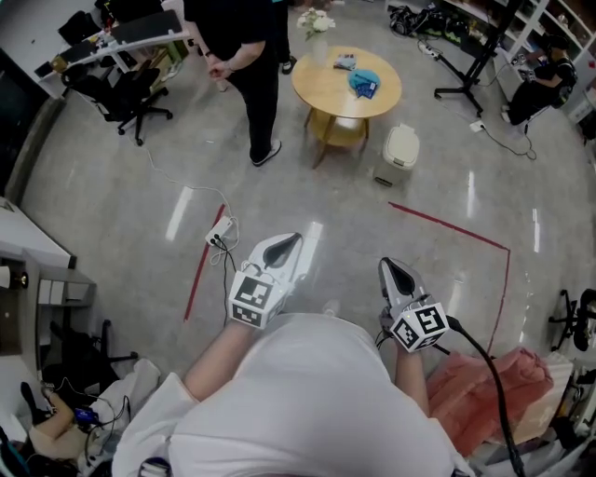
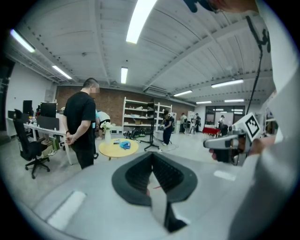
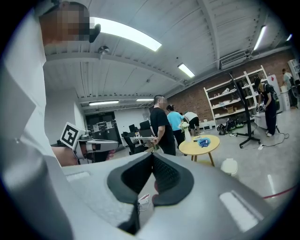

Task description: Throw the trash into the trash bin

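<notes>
A crumpled blue piece of trash (image 1: 363,84) lies on the round wooden table (image 1: 321,91) across the room, with a small flat item (image 1: 345,62) and a vase of flowers (image 1: 317,26) near it. The white trash bin (image 1: 399,154) stands on the floor just right of the table. My left gripper (image 1: 291,239) and right gripper (image 1: 386,265) are held out side by side over bare floor, well short of the table, both shut and empty. In the left gripper view the gripper (image 2: 152,154) points at the table (image 2: 114,151). In the right gripper view the gripper (image 3: 152,154) has the blue trash (image 3: 203,142) and bin (image 3: 229,166) to its right.
A person in black (image 1: 247,65) stands left of the table. A power strip with cable (image 1: 221,230) lies on the floor near my left gripper. Red tape lines (image 1: 447,226) mark the floor. An office chair (image 1: 121,93) and desks are far left, a black stand (image 1: 470,70) far right.
</notes>
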A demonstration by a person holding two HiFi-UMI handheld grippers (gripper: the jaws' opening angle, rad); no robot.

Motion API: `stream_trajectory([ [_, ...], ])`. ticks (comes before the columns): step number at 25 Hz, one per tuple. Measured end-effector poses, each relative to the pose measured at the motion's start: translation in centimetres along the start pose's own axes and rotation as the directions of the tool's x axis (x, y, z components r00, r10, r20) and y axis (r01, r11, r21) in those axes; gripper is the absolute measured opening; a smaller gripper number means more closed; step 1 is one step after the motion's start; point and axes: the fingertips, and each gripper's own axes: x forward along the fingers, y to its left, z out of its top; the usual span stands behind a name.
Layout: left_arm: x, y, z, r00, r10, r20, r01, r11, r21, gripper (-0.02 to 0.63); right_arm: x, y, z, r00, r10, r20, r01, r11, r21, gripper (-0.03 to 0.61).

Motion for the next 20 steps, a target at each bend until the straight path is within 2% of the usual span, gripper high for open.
stream_trajectory([
  [5,1.2,-2.0,-0.6,1.000,0.005,-0.016,-0.005,1.000,-0.001,0.006,-1.4,-1.9,-0.2,1.000,0.018,-0.015,-0.018,1.000,-0.001,0.000],
  [10,2.4,-3.1,0.0,0.999,0.046,-0.005,-0.046,0.999,0.015,0.006,-2.8,-4.0,-0.2,0.999,0.043,-0.026,-0.043,0.999,-0.009,0.000],
  [20,4.1,-5.7,-0.3,0.998,0.056,-0.025,-0.055,0.998,0.010,0.006,-4.2,-6.7,-0.3,0.997,0.062,-0.041,-0.062,0.998,-0.009,0.000],
])
